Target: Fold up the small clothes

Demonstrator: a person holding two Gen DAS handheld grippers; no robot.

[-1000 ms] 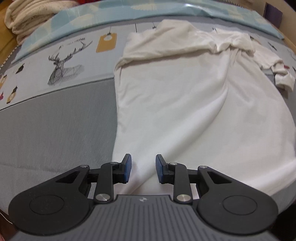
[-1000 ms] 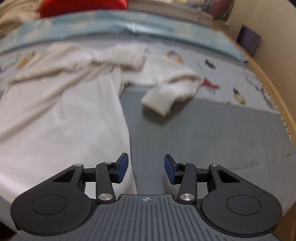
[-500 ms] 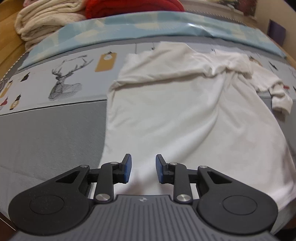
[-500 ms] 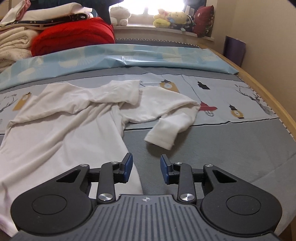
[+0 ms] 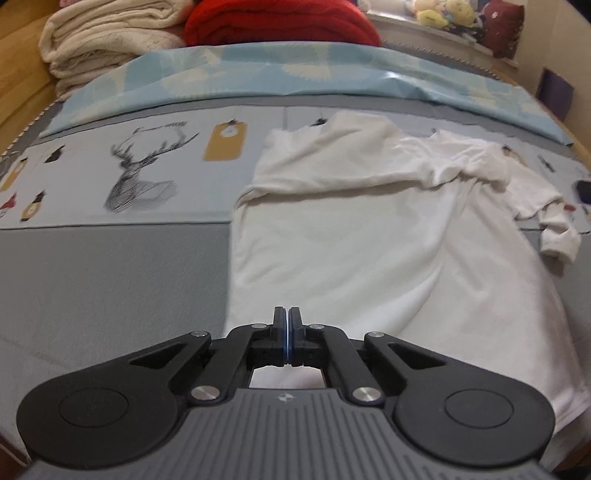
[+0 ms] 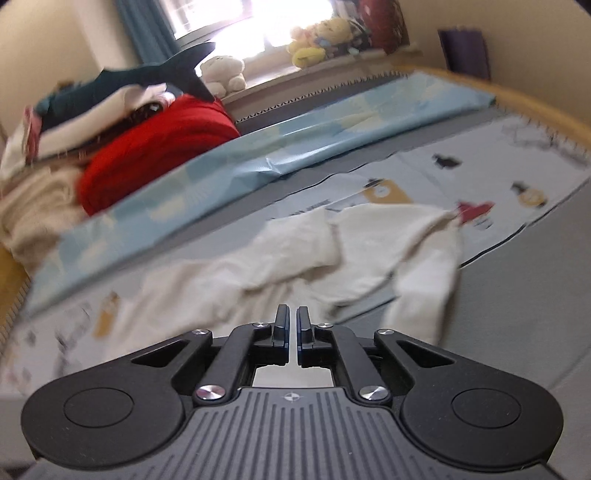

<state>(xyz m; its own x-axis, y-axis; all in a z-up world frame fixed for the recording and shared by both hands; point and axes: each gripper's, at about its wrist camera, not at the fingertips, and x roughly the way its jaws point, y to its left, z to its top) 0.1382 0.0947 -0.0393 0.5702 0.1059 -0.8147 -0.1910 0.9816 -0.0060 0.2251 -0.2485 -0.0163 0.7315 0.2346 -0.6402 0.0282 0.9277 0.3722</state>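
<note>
A white long-sleeved shirt (image 5: 351, 251) lies spread on the grey bed cover (image 5: 110, 288), collar at the far end. One sleeve is folded across the chest. The other sleeve (image 5: 557, 240) trails off to the right. My left gripper (image 5: 287, 314) hangs over the shirt's near left part. Its jaws are closing and the pads now meet, with no cloth showing between them. In the tilted, blurred right wrist view, my right gripper (image 6: 291, 314) is over the shirt (image 6: 221, 291) near the loose sleeve (image 6: 424, 291). Its jaws are closing to a thin slit, with nothing seen in it.
A light blue quilt (image 5: 295, 70) runs across the far side of the bed. Behind it lie folded cream blankets (image 5: 110, 33) and a red blanket (image 5: 280, 22). Plush toys (image 6: 314, 40) line the window sill. A wooden bed edge (image 6: 517, 99) curves along the right.
Both grippers went from open to closed. The left view drew up and back, showing more of the bed. The right view rolled sharply and rose, tilting the scene.
</note>
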